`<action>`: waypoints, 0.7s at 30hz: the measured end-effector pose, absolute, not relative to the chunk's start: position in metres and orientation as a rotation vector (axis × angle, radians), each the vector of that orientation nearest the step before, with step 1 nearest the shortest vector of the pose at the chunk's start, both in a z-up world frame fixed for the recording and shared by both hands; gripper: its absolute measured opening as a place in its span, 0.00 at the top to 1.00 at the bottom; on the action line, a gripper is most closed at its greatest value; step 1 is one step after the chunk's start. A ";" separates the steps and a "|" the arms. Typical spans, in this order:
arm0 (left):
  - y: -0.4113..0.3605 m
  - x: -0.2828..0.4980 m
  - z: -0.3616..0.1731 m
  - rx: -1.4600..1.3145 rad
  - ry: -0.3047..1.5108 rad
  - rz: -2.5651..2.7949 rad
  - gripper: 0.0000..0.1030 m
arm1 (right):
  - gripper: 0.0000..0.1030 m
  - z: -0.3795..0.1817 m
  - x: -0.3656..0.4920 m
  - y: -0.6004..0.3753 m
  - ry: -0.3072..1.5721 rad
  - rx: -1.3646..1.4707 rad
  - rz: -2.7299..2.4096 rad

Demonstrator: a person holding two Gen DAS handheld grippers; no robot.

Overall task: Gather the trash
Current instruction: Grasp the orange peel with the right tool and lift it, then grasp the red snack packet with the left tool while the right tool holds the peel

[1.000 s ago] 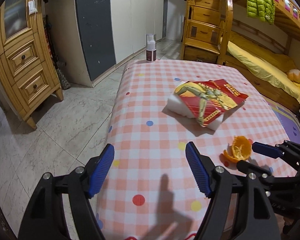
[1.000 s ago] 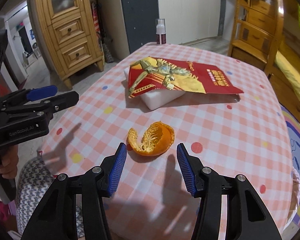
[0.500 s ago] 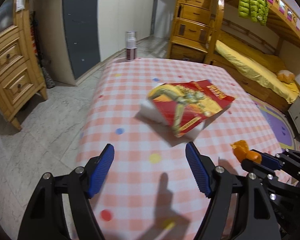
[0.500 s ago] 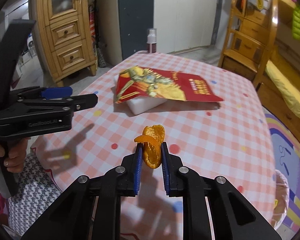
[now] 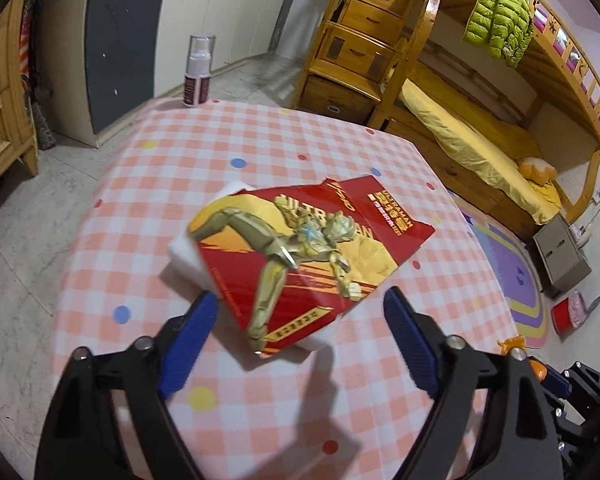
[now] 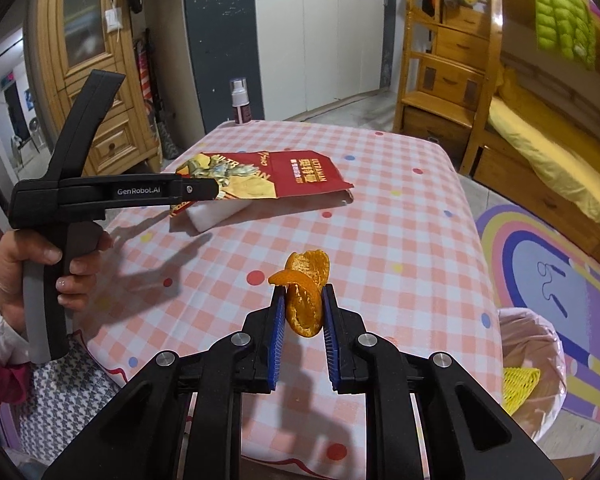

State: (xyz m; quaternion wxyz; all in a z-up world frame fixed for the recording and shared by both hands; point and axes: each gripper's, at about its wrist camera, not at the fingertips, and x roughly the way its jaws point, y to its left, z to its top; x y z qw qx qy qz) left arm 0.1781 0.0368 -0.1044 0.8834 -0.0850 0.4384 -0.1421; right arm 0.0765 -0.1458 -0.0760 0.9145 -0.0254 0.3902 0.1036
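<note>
Your right claw (image 6: 300, 312) is clenched on a curled orange peel (image 6: 305, 292), glossy outside, pale inside, lifted above the bench's (image 6: 400, 240) near edge. Your left claw (image 5: 296, 332) hangs released over a red wrapper (image 5: 300, 248).

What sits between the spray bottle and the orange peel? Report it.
In the right wrist view, a red Ultraman wrapper draped over a white foam block lies between spray bottle and orange peel.
</note>
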 end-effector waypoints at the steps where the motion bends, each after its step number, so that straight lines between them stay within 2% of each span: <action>1: 0.035 0.176 -0.104 -0.170 0.911 -0.290 0.40 | 0.82 -0.075 0.076 -0.147 0.801 -0.050 0.210; 3: 0.031 0.170 -0.102 -0.158 0.901 -0.305 0.62 | 0.82 -0.073 0.073 -0.150 0.797 -0.045 0.209; 5: 0.025 0.162 -0.101 -0.140 0.894 -0.321 0.92 | 0.82 -0.071 0.070 -0.153 0.791 -0.040 0.207; 6: 0.021 0.156 -0.099 -0.126 0.888 -0.329 0.98 | 0.82 -0.070 0.068 -0.155 0.788 -0.038 0.206; 15: -0.032 0.090 -0.098 0.015 0.882 -0.433 1.00 | 0.82 -0.061 0.050 -0.177 0.763 -0.001 0.164; 16: -0.035 0.088 -0.098 0.044 0.881 -0.421 0.99 | 0.82 -0.061 0.048 -0.180 0.763 0.003 0.159; 17: -0.037 0.087 -0.098 0.074 0.872 -0.400 0.85 | 0.82 -0.061 0.047 -0.183 0.763 0.007 0.154; 18: -0.039 0.087 -0.097 0.107 0.858 -0.368 0.68 | 0.82 -0.061 0.046 -0.185 0.763 0.009 0.150; 19: -0.039 0.089 -0.095 0.128 0.834 -0.331 0.34 | 0.82 -0.060 0.044 -0.187 0.761 0.013 0.147; 21: -0.040 0.095 -0.088 0.143 0.782 -0.295 0.30 | 0.82 -0.061 0.043 -0.191 0.758 0.022 0.142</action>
